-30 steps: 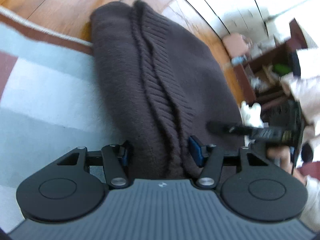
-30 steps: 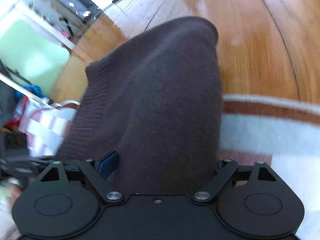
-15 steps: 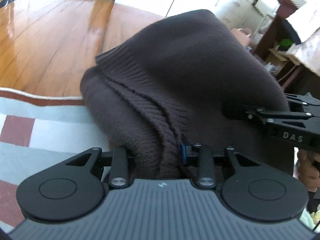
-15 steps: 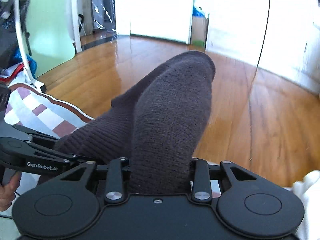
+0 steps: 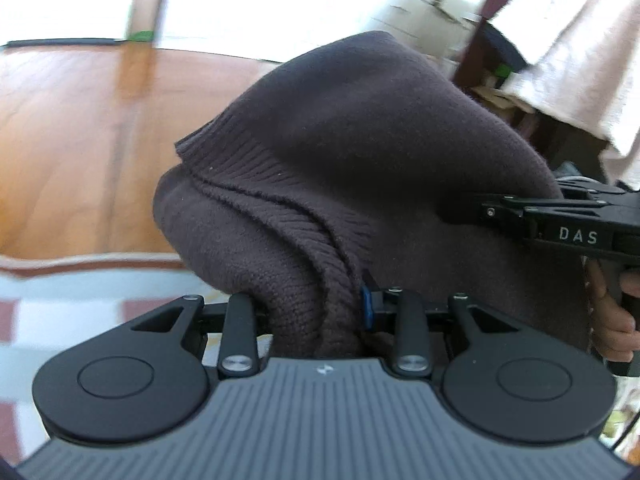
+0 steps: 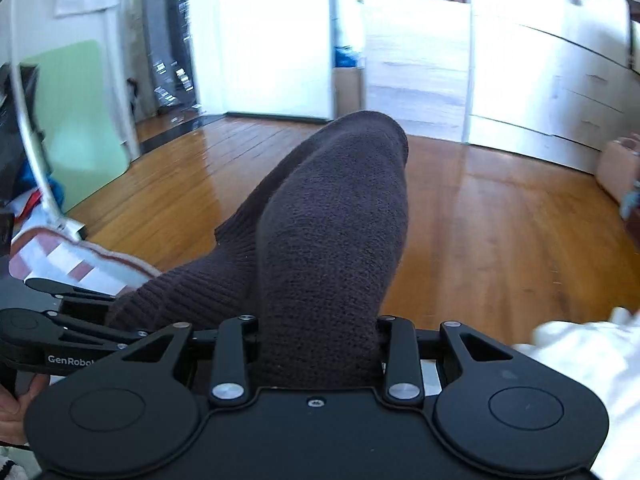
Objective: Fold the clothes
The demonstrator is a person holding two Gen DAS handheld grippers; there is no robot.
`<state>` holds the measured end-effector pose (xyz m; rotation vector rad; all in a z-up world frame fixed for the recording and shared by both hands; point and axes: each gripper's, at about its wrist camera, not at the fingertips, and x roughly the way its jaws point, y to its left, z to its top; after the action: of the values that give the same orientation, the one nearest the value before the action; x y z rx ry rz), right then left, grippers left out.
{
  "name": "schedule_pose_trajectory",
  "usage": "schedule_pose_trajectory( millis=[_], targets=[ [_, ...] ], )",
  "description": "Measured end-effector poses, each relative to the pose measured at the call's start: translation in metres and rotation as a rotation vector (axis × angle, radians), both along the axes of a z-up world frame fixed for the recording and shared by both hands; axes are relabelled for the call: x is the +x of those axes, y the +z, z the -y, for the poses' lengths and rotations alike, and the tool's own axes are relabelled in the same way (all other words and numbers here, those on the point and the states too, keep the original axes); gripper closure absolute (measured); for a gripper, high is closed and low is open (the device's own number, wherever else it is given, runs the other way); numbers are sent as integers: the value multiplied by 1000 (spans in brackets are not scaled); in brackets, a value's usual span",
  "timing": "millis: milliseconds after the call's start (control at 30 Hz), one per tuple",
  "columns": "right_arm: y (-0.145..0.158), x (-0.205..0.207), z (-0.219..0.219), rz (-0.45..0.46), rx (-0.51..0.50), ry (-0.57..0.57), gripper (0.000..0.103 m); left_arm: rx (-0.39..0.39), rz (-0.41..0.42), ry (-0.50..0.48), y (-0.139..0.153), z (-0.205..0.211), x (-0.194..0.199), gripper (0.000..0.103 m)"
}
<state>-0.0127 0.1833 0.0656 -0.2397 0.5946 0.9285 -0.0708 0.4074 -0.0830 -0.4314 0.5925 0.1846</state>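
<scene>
Left tool (image 5: 316,312) clamped on knit, right tool (image 6: 318,344) likewise, both raised

White letters "DAS" stand on the black body of the right gripper (image 5: 576,232), seen at the right edge of the left wrist view. "GenRobo", cut off by the frame in front, stands in white on the left gripper (image 6: 52,354), low at the left of the right wrist view.
</scene>
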Motion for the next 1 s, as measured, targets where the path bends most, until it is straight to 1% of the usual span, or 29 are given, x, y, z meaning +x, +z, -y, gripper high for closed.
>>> schedule_pose_trajectory(
  millis=[100,133,200,300,333,400,467,533,567,600,667,700,733,800,833,867,933,1000],
  targets=[
    [19,31,44,18,23,-91,66,-10,23,-117,18,17,49,72],
    [23,40,57,29,29,-117,66,4,37,-157,24,24,68,72],
    [34,61,89,65,34,-172,66,33,67,-229,34,39,106,72],
    [51,94,125,130,16,-227,66,40,92,-301,44,68,156,72],
    [56,107,134,151,0,-240,66,34,94,-317,47,76,172,72],
    [62,135,148,181,-45,-263,64,11,40,-343,39,89,206,72],
    [60,165,158,197,-107,-283,55,-12,-14,-369,30,102,240,72],
    [58,195,168,213,-169,-303,31,-35,-68,-394,22,114,274,71],
    [48,214,176,195,-179,-353,27,-46,-95,-407,17,121,291,70],
    [35,233,188,139,-175,-409,25,-57,-127,-416,11,127,307,69],
    [4,265,213,9,-157,-543,25,-68,-256,-393,-37,133,321,68],
    [-9,273,226,-38,-140,-615,26,-75,-309,-380,-58,136,326,64],
    [-20,279,240,-83,-121,-688,27,-98,-290,-360,-67,132,320,62],
    [-31,271,267,-149,-58,-797,27,-146,-253,-322,-82,123,307,61],
    [-33,262,279,-180,-24,-813,27,-195,-236,-322,-84,116,302,60],
    [-32,249,287,-187,-10,-812,27,-246,-215,-318,-86,107,295,59],
    [-29,221,301,-192,12,-806,27,-301,-194,-309,-90,98,282,58],
    [-33,192,305,-175,-9,-796,27,-345,-180,-303,-95,92,273,58]
  ],
)
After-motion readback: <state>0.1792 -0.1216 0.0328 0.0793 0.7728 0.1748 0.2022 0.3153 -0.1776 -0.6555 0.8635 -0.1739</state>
